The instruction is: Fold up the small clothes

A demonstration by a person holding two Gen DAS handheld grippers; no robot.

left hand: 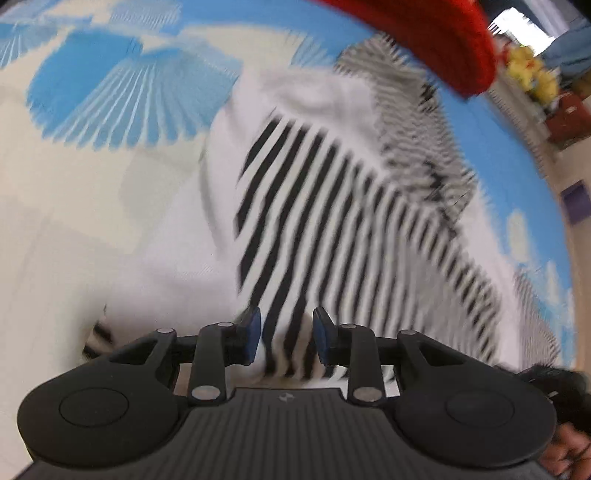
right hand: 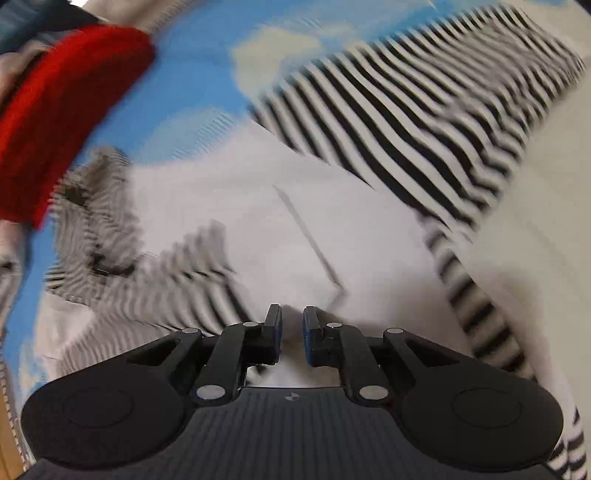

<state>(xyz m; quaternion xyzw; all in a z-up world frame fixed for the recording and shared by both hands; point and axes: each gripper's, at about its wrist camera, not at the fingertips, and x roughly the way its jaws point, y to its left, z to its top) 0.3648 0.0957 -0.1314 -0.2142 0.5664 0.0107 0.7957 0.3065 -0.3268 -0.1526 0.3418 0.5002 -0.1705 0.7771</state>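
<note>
My left gripper point(left hand: 286, 339) pinches a fold of the striped garment point(left hand: 332, 206) spread toward twelve o'clock; my right gripper point(right hand: 291, 336) stands narrow, apparently empty, over its white panel; mid-fold, I judge; next, the right must catch an edge.

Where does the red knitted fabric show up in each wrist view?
Left wrist view: the red knitted fabric fills the top right, above the black-and-white striped garment.
Right wrist view: it sits at the upper left edge.
Shared landmark: the finely striped grey patch just below the red fabric in both.
</note>
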